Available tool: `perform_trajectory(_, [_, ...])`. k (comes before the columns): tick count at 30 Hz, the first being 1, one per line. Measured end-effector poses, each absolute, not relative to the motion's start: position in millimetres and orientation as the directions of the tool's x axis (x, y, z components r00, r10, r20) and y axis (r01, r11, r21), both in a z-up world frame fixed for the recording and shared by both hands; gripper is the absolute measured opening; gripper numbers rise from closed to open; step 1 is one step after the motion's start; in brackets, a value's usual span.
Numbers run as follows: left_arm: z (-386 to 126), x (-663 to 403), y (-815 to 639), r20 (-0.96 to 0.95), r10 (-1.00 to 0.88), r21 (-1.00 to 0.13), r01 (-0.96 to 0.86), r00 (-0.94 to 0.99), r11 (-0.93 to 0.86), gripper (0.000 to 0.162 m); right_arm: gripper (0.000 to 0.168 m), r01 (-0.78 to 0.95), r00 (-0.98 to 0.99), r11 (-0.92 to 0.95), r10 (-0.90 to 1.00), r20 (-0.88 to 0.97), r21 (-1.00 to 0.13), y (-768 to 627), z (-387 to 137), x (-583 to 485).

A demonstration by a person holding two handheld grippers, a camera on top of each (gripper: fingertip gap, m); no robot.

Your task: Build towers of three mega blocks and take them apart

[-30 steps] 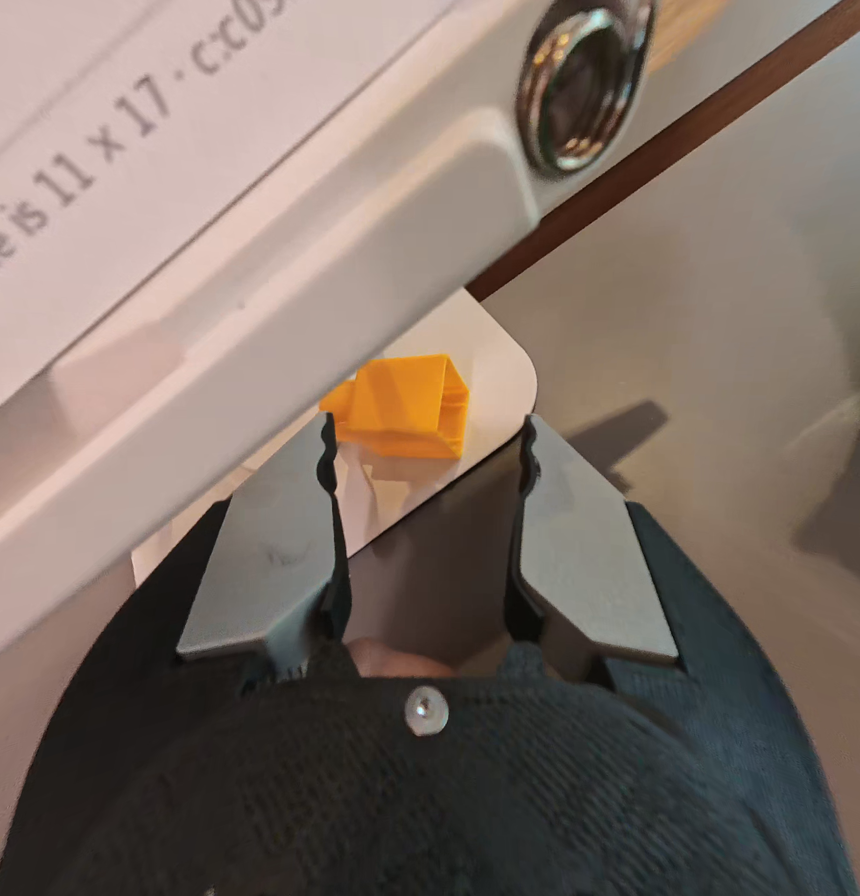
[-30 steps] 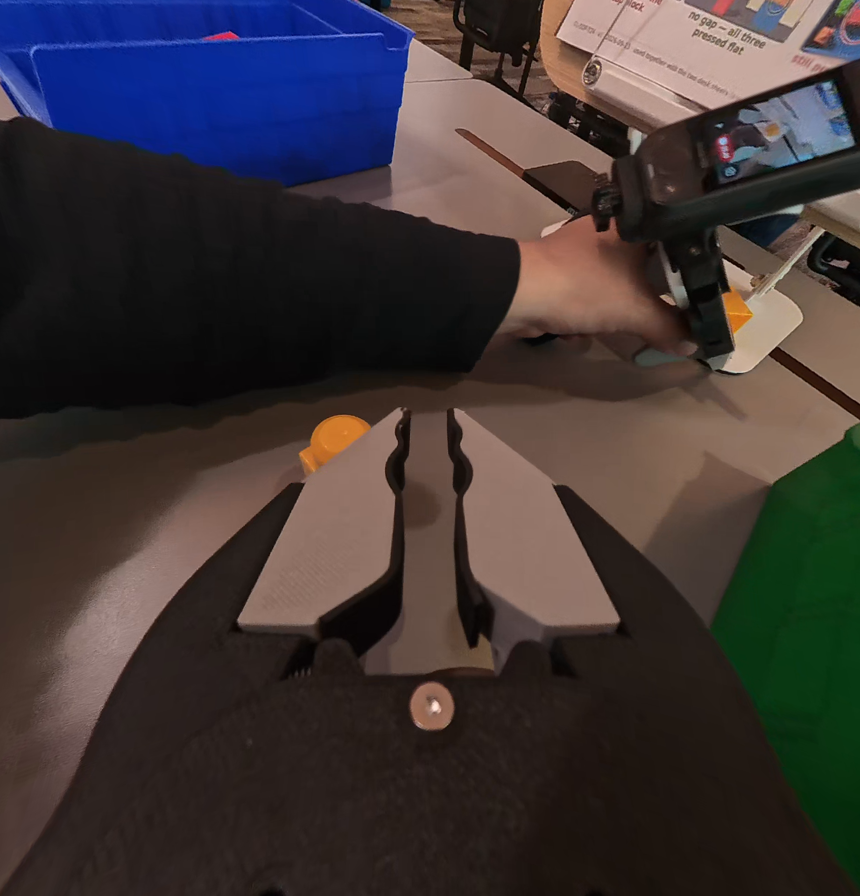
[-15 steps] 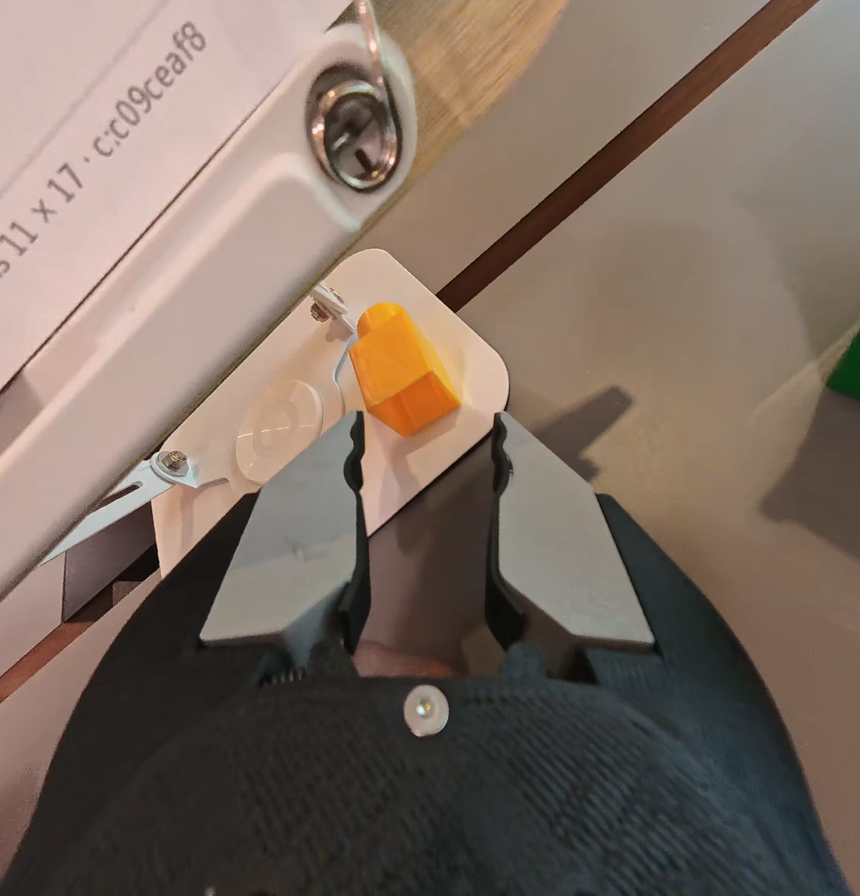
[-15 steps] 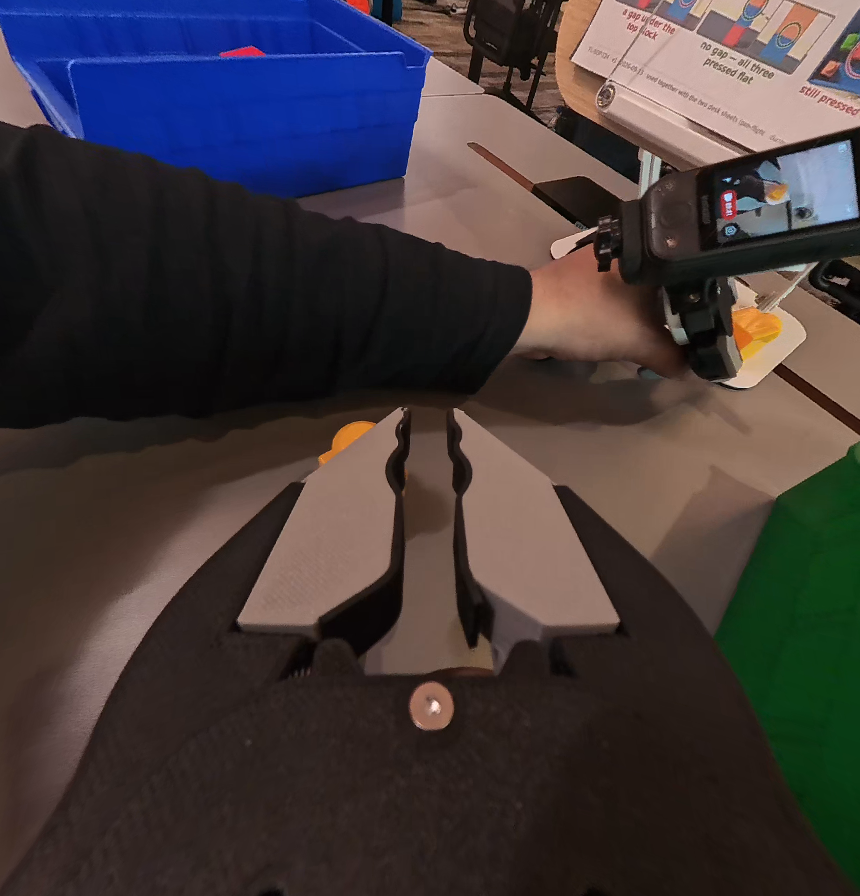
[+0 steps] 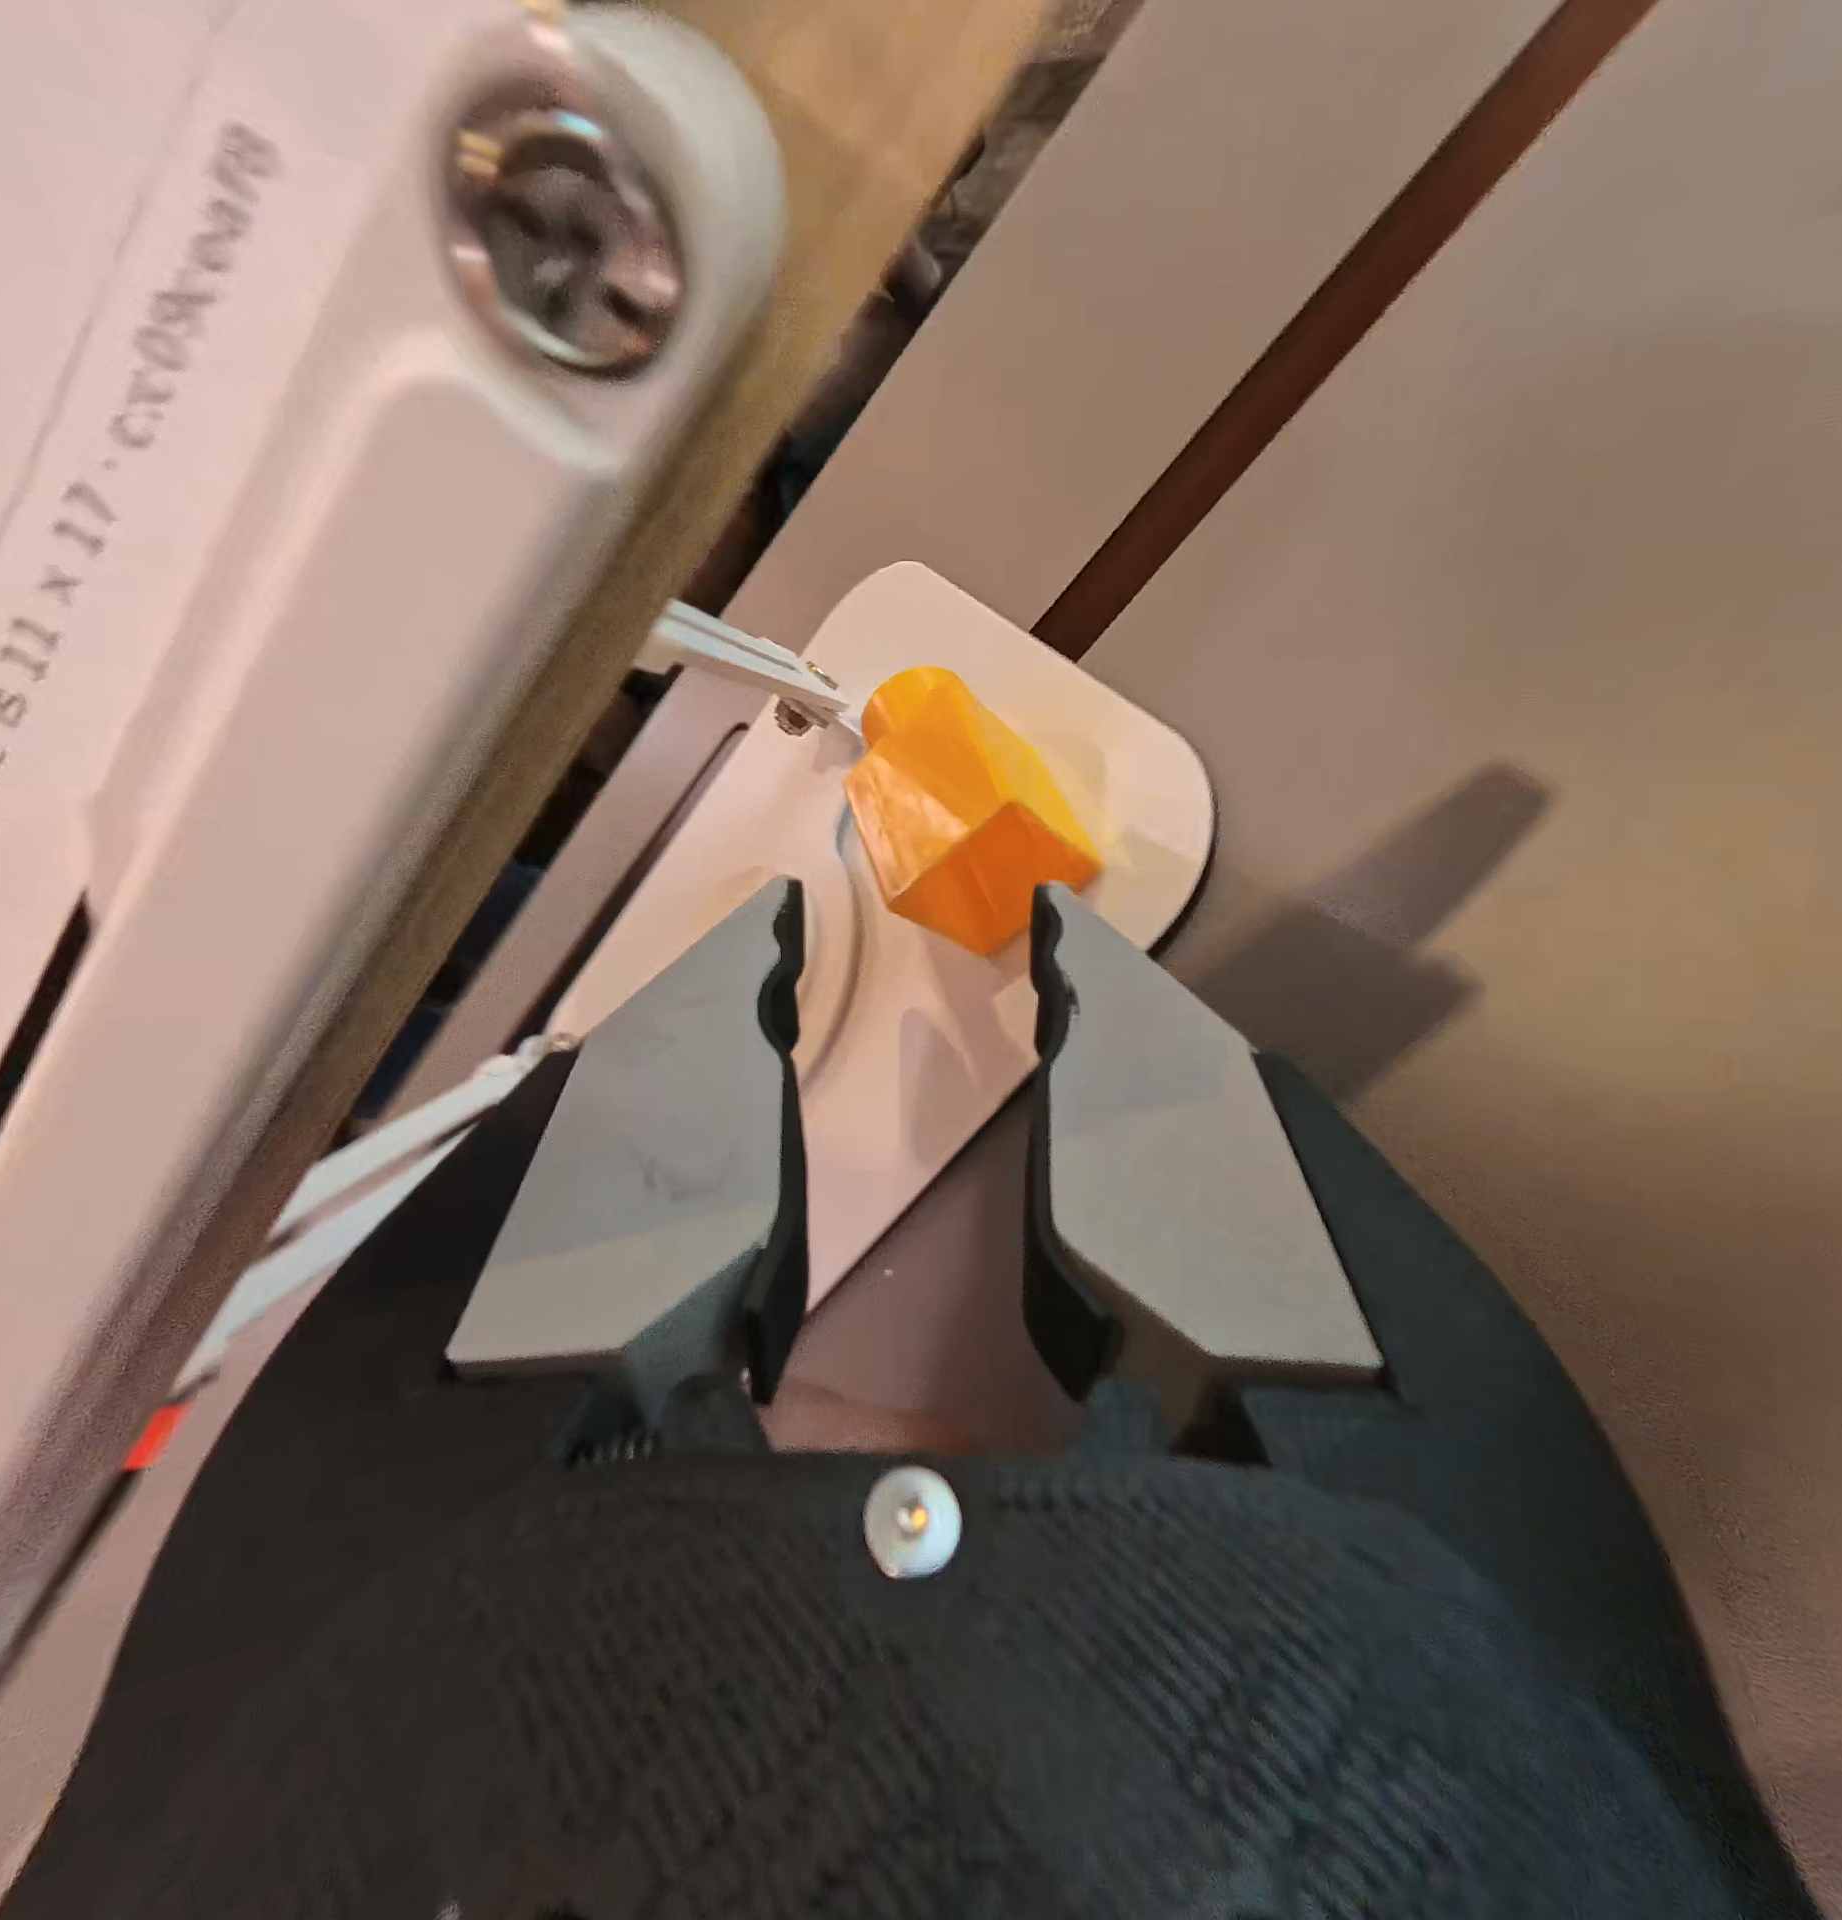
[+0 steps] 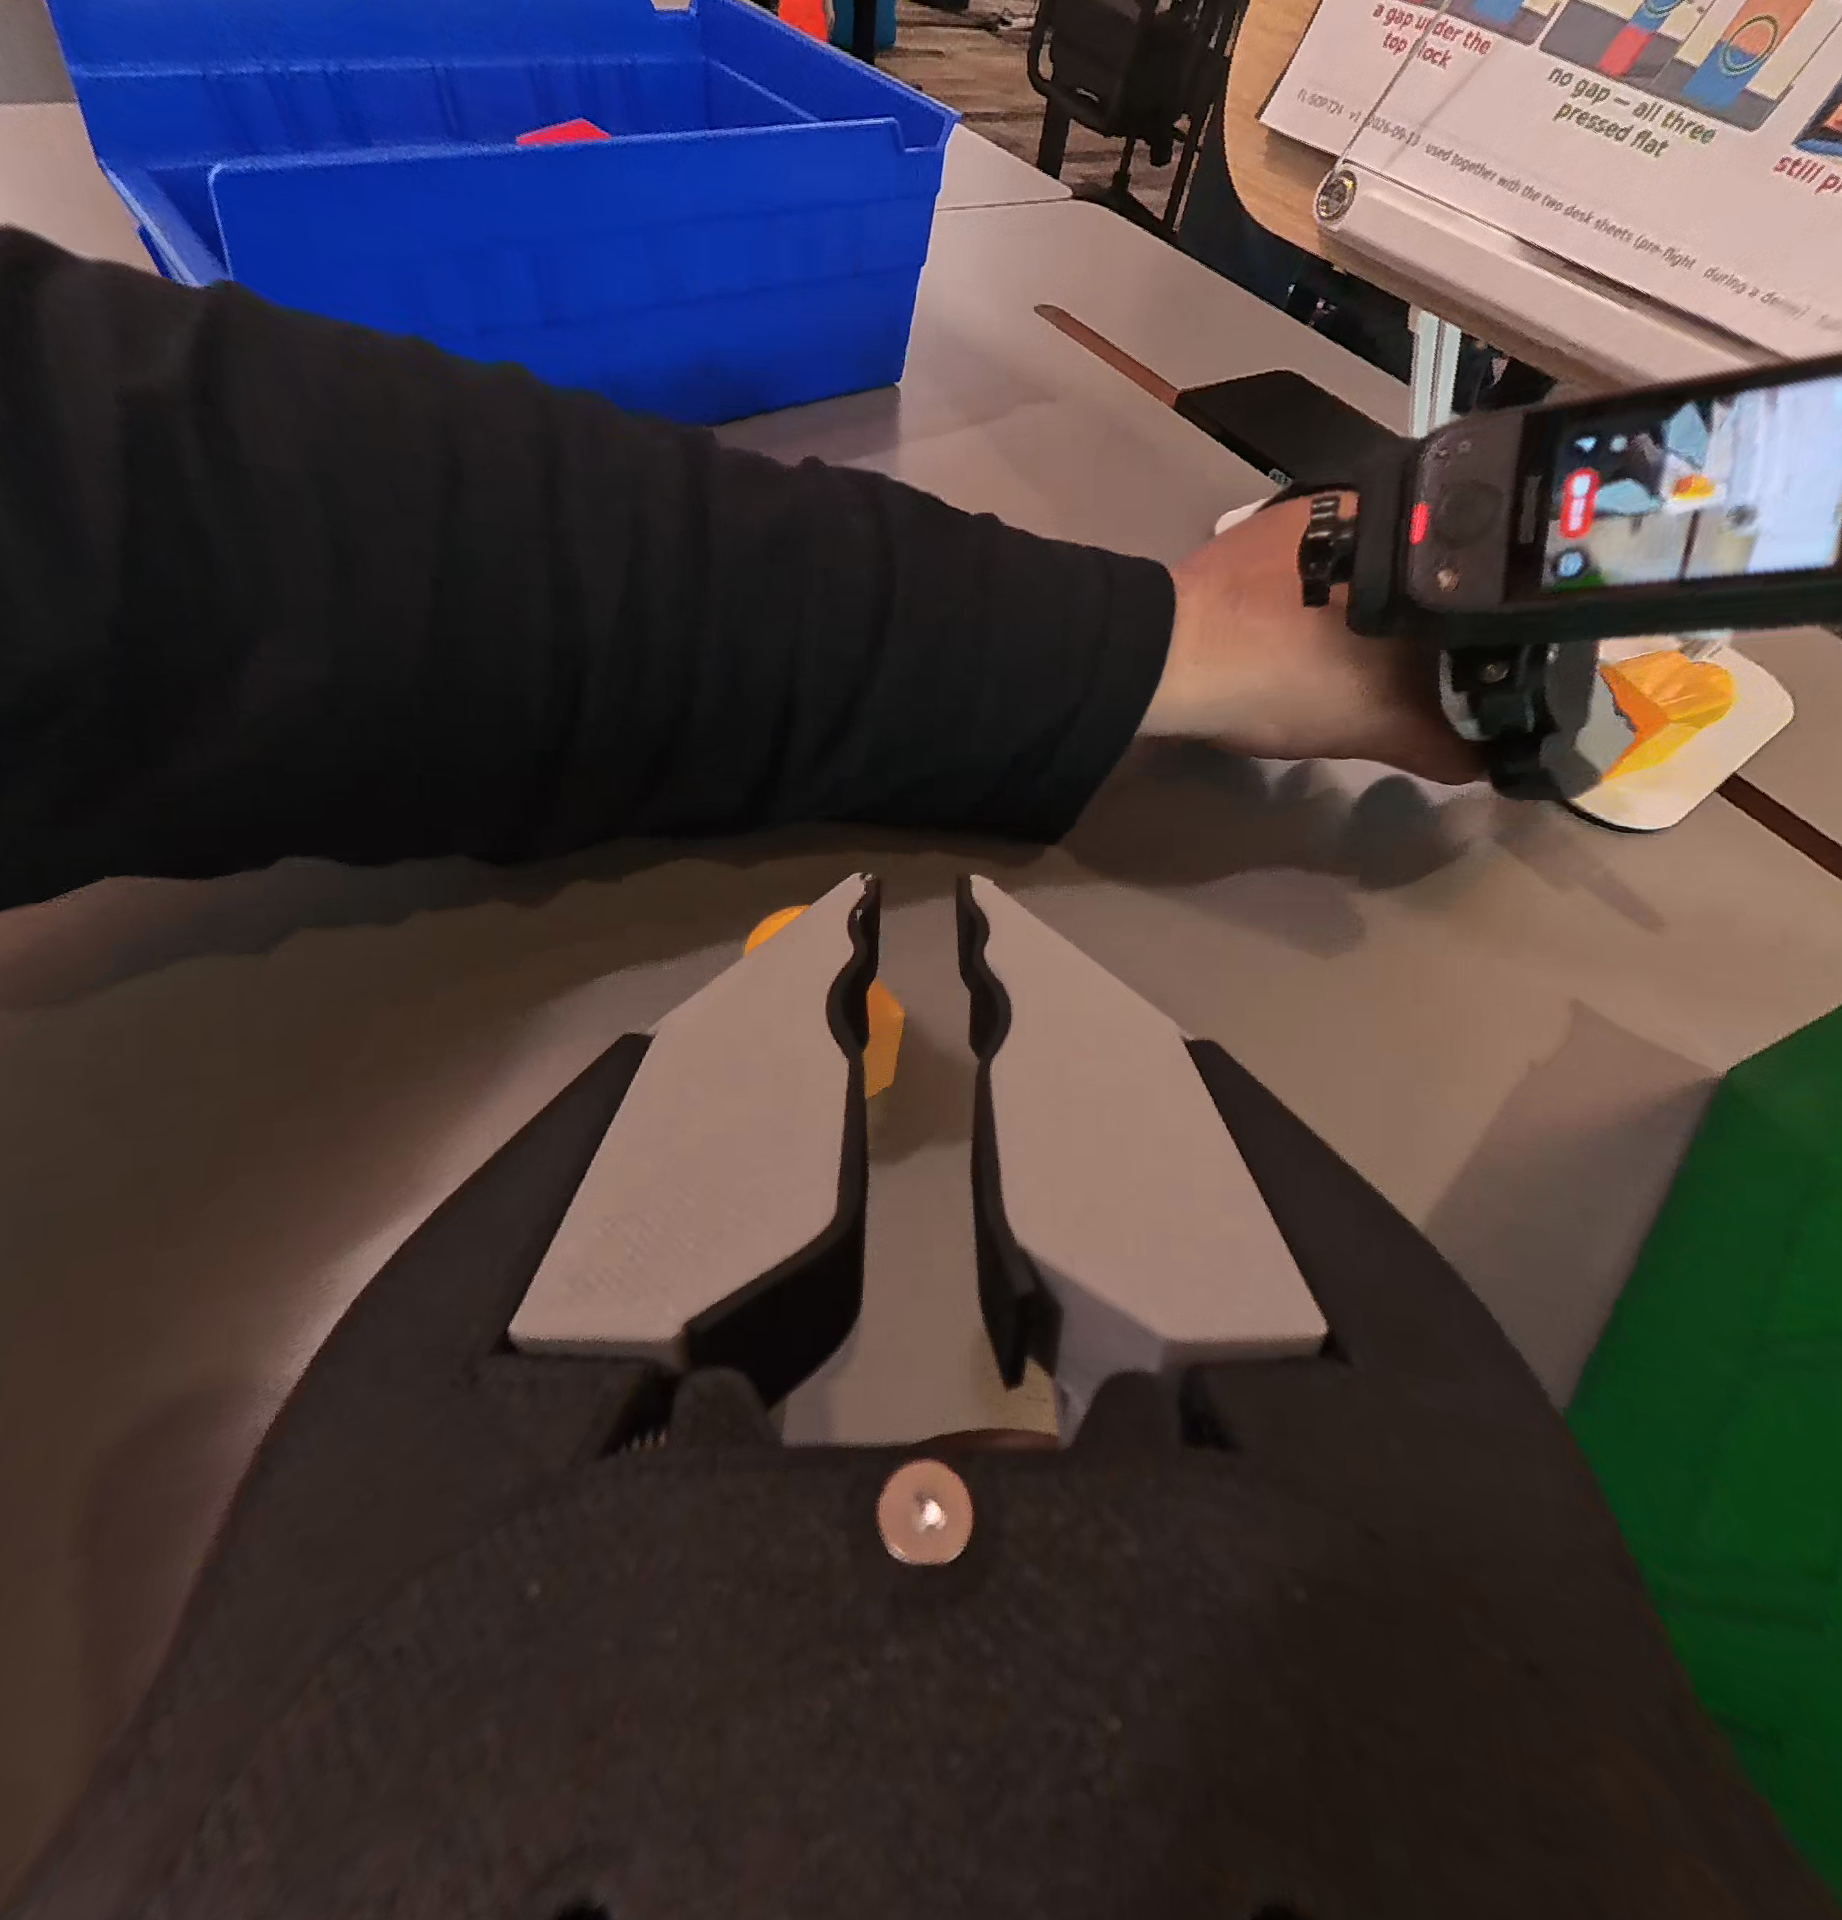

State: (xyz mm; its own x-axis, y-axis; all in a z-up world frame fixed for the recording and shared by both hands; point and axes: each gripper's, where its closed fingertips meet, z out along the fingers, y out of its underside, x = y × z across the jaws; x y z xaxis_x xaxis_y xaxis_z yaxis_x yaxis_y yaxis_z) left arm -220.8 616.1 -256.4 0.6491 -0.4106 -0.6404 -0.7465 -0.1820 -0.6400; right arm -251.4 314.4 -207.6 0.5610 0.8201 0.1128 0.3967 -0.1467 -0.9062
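In the right wrist view, the right gripper [image 6: 915,899] is hovering low over the grey table [image 6: 273,1039], its jaws standing slightly apart with nothing between them. Just past and partly under its left finger, an orange block [image 6: 881,1023] is sitting on the table, mostly hidden; only a rounded top and one side are showing. At the right edge a big green block [image 6: 1748,1351] is filling the near corner. None of this is appearing in the left wrist view.

Farther out, a black sleeve [image 6: 481,582] is reaching across the table, and the hand [image 6: 1301,644] is holding the left gripper [image 6: 1551,727], seen from behind with a phone [image 6: 1644,509] mounted on top. Its fingertips are lost behind its own body here.

The left wrist view is filling that in: the left gripper [image 5: 912,904] is spread wide and gripping nothing, its tips lying over a white base plate [image 5: 1156,769]. A second orange block [image 5: 964,821] is lying tipped on that plate, just beyond the tips, with the right fingertip [image 5: 1047,914] at its near corner; whether they are touching cannot be told. A blurred white sign holder [image 5: 273,623] is looming at the left.

Farthest away, only the right wrist view is showing a blue bin [image 6: 543,218] holding something red [image 6: 564,132], and a printed sheet [image 6: 1623,104].
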Motion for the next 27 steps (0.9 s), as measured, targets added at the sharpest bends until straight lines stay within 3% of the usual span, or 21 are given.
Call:
perform_trajectory(7, [-250.7,-223.8,622.4,-0.882,-0.322,-0.364,-0.931,0.343,0.005,0.034,0.012,0.397,0.555,-0.145,0.825,0.111,-0.906,312.4,-207.1,-252.8])
perform_trajectory(21, [-254.4,-216.3,636.8,-0.960,-0.275,-0.080,-0.994,0.056,0.075,0.030,0.012,0.391,0.554,-0.156,0.827,0.096,-0.907,312.7,-207.8,-252.9])
perform_trajectory(23, [-252.9,-216.2,637.3,-0.966,-0.253,-0.067,-0.995,0.046,0.075,0.004,0.012,0.392,0.554,-0.156,0.827,0.098,-0.907,312.8,-207.8,-252.7])
perform_trajectory(27, [-234.4,-220.8,629.9,-0.935,-0.258,-0.268,-0.961,0.242,0.066,0.003,0.012,0.396,0.557,-0.156,0.824,0.102,-0.905,314.0,-208.9,-251.7])
